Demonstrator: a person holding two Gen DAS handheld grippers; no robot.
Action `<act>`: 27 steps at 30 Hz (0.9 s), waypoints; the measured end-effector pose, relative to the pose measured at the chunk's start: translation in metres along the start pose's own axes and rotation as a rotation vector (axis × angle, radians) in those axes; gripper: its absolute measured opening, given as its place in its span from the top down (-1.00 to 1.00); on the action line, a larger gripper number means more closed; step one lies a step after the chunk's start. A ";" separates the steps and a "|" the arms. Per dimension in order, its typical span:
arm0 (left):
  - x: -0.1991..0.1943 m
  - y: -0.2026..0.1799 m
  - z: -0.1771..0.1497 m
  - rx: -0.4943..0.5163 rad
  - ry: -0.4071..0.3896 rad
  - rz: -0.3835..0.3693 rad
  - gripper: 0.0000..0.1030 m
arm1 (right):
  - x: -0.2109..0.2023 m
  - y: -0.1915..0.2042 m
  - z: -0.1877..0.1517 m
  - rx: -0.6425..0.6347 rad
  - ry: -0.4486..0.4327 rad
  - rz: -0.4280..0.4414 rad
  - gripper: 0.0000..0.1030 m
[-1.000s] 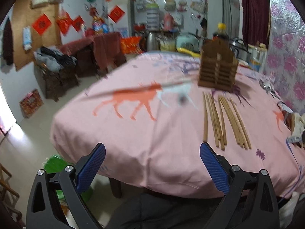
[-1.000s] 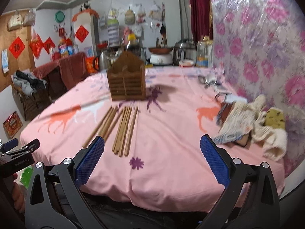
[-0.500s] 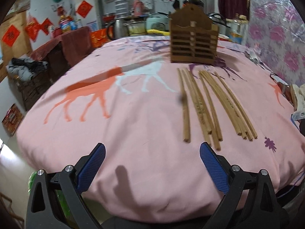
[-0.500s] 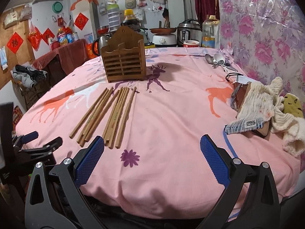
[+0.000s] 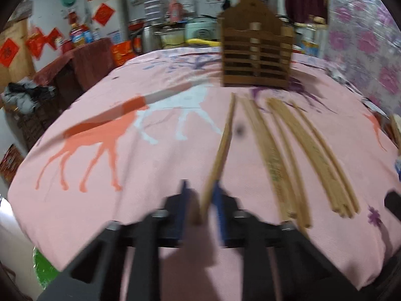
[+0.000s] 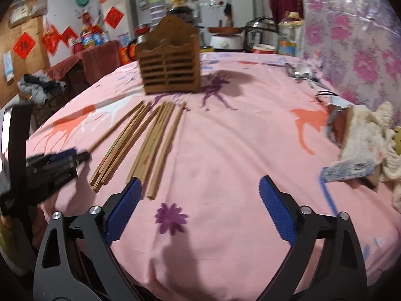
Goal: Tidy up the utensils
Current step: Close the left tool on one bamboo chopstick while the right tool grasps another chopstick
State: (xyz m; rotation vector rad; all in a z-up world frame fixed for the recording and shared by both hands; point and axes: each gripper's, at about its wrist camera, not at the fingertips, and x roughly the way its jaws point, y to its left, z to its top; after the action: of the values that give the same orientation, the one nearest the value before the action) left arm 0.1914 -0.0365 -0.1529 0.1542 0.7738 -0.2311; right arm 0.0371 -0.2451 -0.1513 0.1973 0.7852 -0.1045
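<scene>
L gripper (image 5: 201, 200), jaws just closing, pinches the near end of the leftmost chopstick (image 5: 221, 148) on the pink cloth (image 5: 150, 175); an end-only grip may let it swing or slip. R gripper (image 6: 198, 210), jaws apart and just narrowing w/ nothing between, hovers by the chopstick bundle (image 6: 153, 140), wooden holder (image 6: 170, 70) beyond; could scatter them.
</scene>
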 end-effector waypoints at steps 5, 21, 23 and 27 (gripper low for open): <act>0.006 0.030 0.003 -0.096 0.017 0.040 0.73 | 0.014 0.019 -0.003 -0.077 0.020 0.052 -0.19; 0.007 0.026 -0.003 -0.079 -0.030 0.123 0.30 | 0.033 0.015 -0.006 -0.080 0.034 0.015 0.58; 0.007 0.030 -0.003 -0.090 -0.020 0.113 0.25 | 0.036 -0.002 -0.002 -0.018 0.039 -0.016 0.65; 0.001 0.035 -0.009 -0.109 -0.007 0.088 0.16 | 0.034 -0.013 -0.001 0.027 0.040 0.043 0.60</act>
State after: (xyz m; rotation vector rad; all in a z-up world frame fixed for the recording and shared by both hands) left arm 0.1954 -0.0004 -0.1584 0.0843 0.7693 -0.1061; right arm 0.0586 -0.2578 -0.1781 0.2419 0.8191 -0.0708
